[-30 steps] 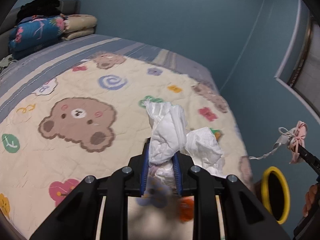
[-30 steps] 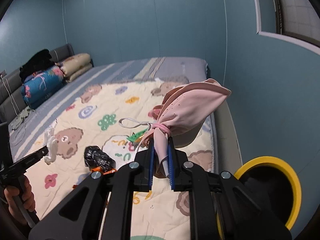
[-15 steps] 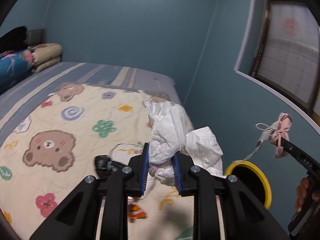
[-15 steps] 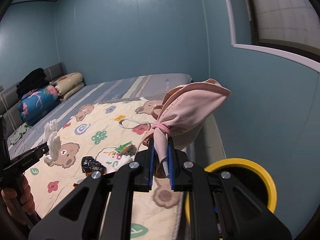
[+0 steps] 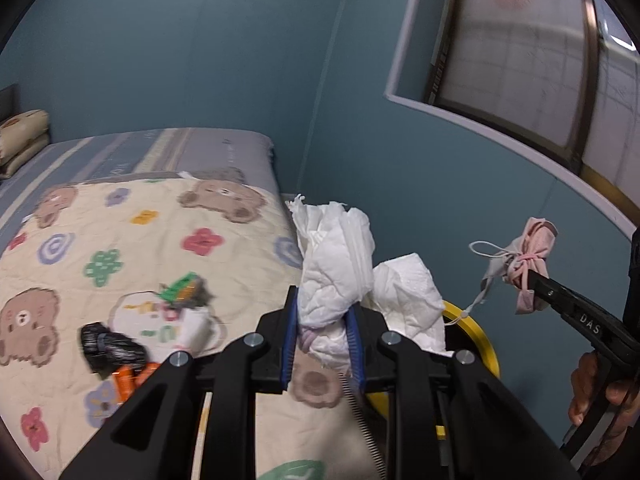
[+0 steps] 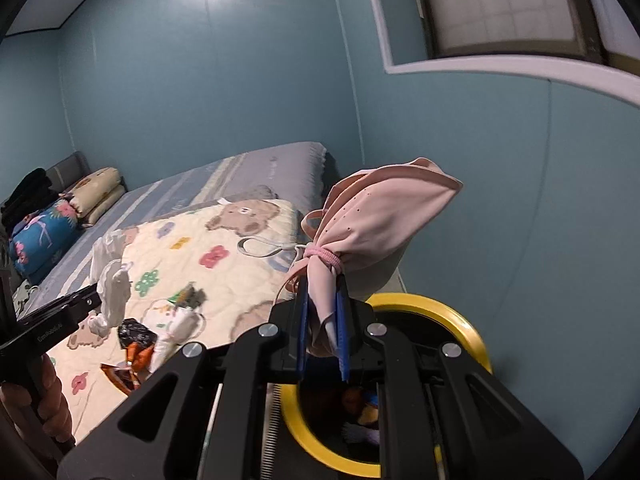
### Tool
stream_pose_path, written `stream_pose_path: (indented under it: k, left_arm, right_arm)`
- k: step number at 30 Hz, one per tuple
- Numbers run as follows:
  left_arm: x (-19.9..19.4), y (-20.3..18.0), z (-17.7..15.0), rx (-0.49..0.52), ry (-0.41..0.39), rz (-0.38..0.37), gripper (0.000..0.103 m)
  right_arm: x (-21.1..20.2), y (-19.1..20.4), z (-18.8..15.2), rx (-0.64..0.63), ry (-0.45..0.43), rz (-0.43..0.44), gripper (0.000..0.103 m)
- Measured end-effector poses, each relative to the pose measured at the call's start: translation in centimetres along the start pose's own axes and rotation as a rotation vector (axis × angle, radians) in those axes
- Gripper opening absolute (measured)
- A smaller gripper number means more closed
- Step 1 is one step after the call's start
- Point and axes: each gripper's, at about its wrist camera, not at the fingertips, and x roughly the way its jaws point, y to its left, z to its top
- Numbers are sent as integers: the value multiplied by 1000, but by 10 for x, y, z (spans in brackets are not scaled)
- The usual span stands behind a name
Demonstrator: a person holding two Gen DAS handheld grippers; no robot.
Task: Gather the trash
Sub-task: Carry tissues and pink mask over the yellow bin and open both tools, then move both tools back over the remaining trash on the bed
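Left wrist view is showing the left claw (image 5: 322, 334) squeezing a crumpled white tissue wad (image 5: 340, 264) between its blue pads; the wad is sticking up above the bed edge, close to the yellow-rimmed bin (image 5: 476, 332); the right claw (image 5: 532, 280) is showing at the right side, with a hand (image 5: 592, 384) gripping its handle. Right wrist view is showing the right claw (image 6: 322, 332) clenching a pink cloth bundle (image 6: 380, 224) tied with a pink band; the bundle is hanging over the bin (image 6: 400, 304), which is sitting on the floor beside the bed; some trash is lying inside the bin. A black wrapper (image 5: 108, 346) and an orange wrapper (image 5: 128, 376) are lying on the bear blanket (image 5: 120, 208).
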Motion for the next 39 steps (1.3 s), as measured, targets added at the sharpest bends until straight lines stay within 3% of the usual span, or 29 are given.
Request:
stream_pose_path:
  k: [15,25,28,30,32,34,36,39]
  left_arm:
    - [125,-79,-35,63,241,-89,21]
    - [163,-101,-49,46,331,-158,25]
    - [165,-100,-49,34,339,-168,33]
    - [165,-98,-48,20,343,-175,45]
    - [164,-95,-45,6,340,-161,66]
    - [159,-92,-43,-6,324,-143,76]
    - [154,-88,-41,-11,316,-137,81]
    - [146,-80,-38,-17,294,-125,88]
  right_arm:
    - [70,-83,-48,135,205,-31,12]
    - [100,-106,-69,168,296,-49,13]
    - [101,-108,-69,166,299,-62,20]
    - [102,-107,-67,172,299,-64,34]
    - [101,-106,-66,178,293,-74,37]
    - [98,-106,-66,184,291,-79,39]
    - [95,-106,-65,192,289,-85,46]
    - [87,-104,-66,196,277,-90,47]
